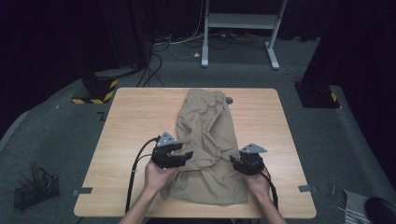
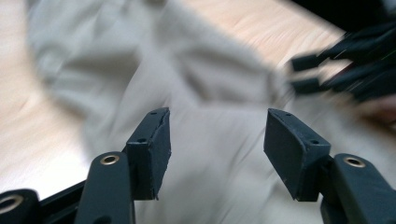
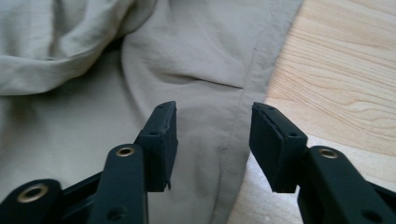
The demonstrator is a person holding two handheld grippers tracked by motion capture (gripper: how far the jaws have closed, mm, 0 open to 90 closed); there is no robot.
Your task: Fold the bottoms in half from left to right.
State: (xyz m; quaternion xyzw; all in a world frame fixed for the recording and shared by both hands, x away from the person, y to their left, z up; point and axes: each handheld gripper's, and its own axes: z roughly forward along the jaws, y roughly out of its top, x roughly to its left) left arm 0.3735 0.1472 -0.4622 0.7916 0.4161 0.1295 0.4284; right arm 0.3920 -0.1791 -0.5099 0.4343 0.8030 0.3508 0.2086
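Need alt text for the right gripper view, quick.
The right claw hangs open over the side seam of khaki trousers, nothing between its jaws. Bare wooden table shows to the right of the seam.

Beyond my wooden table [image 1: 126, 116], a white metal stand [image 1: 239, 21] fills the upper centre, a yellow-and-black striped base [image 1: 95, 88] sits upper left, a wire basket [image 1: 35, 189] lower left.
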